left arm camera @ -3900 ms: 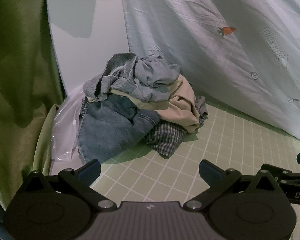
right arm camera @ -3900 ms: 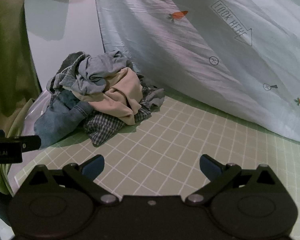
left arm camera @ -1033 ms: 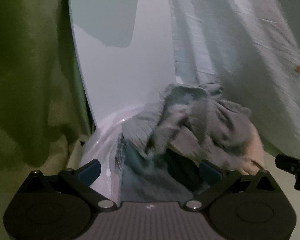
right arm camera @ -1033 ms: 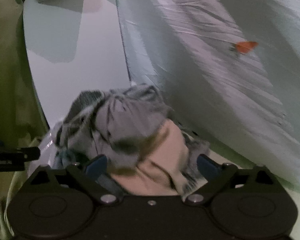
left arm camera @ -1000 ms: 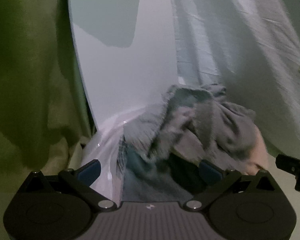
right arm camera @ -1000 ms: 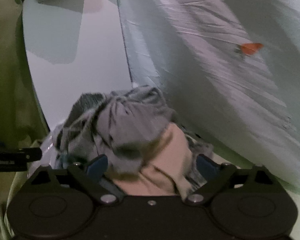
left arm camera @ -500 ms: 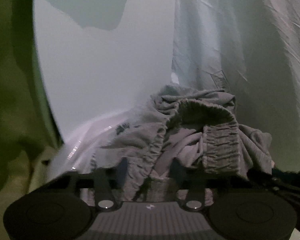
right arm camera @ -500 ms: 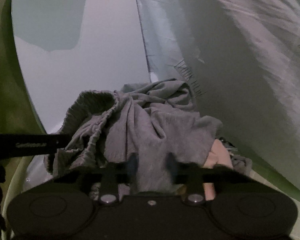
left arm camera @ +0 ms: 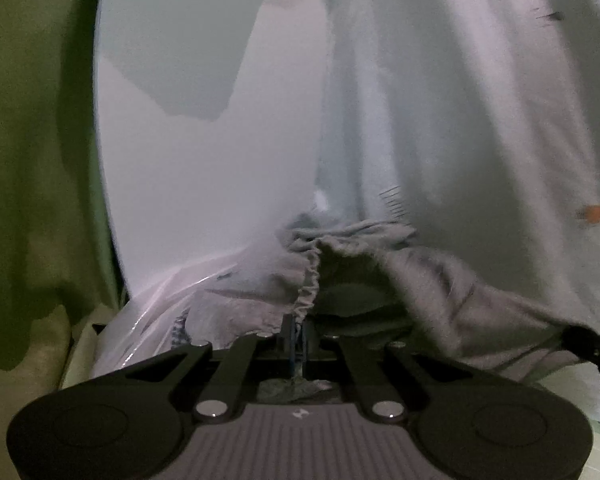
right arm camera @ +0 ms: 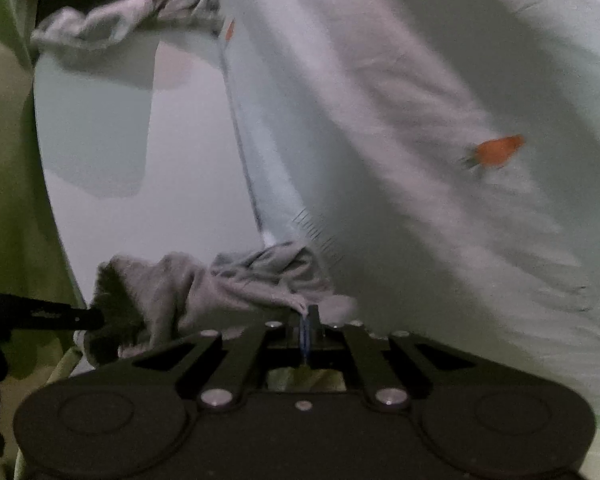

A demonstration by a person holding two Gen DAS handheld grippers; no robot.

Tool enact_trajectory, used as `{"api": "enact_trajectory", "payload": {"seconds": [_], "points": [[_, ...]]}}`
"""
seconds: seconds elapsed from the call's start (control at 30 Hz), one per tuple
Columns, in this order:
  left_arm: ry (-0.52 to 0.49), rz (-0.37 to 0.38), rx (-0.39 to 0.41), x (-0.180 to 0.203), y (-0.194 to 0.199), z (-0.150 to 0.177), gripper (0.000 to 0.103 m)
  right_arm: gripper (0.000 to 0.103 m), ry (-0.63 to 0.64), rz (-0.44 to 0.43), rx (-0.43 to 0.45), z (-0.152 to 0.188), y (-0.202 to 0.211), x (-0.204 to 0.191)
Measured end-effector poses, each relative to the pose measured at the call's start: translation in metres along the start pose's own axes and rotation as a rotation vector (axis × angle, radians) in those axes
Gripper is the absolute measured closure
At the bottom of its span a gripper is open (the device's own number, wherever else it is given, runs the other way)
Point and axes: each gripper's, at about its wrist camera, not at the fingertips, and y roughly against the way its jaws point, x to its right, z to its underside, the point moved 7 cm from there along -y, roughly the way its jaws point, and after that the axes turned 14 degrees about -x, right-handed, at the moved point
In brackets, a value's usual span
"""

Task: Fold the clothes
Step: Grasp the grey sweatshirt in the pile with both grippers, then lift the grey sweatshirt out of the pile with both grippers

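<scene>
Left tongs (left arm camera: 299, 334): jaws have just been closing and now stand clenched on the gathered elastic edge of a grey garment (left arm camera: 420, 280). A pinch of that cloth runs down between the fingers, with a scrap of it showing behind them.

Right tongs (right arm camera: 306, 330): jaws likewise just closed, now clenched on another edge of the same grey garment (right arm camera: 228, 280). Only a thin fold is caught at the fingertips.

Garment hangs slack between the two grips. From the left tongs it spreads ahead and off to the right in a loose sagging span, its ruched hem rising straight up from the pinch. From the right tongs it bunches ahead and to the left, towards the other tool, whose dark body (right arm camera: 40, 316) enters at the left edge and touches the cloth.

Surroundings, ahead of both tongs: a pale sheet printed with small carrots (right arm camera: 420, 120) hangs close behind the garment, filling the right and centre. Left of it stands a smooth white panel (left arm camera: 188, 160). Its right edge meets the sheet just above the garment. Green fabric (left arm camera: 32, 140) closes the far left. Clear plastic film (left arm camera: 156, 296) lies low, left of the left tongs, beside the cloth.

Open room: little ahead; sheet and panel stand near. Motion blur softens fine detail in both views.
</scene>
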Motion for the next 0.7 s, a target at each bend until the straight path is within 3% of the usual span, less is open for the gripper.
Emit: {"api": "enact_trajectory", "payload": {"seconds": [0.2, 0.37, 0.57, 0.7], "points": [[-0.064, 0.088, 0.059, 0.064, 0.057, 0.029, 0.101, 0.103, -0.075, 0.043, 0.07, 0.016, 0.067, 0.045], [-0.118, 0.181, 0.048, 0.138, 0.091, 0.076, 0.101, 0.103, -0.128, 0.113, 0.115, 0.036, 0.136, 0.107], [-0.187, 0.338, -0.053, 0.246, 0.119, 0.159, 0.101, 0.103, -0.197, 0.251, 0.177, 0.061, 0.238, 0.214], [-0.254, 0.408, -0.156, 0.311, 0.123, 0.219, 0.091, 0.101, -0.291, 0.349, 0.126, 0.095, 0.276, 0.294]]}}
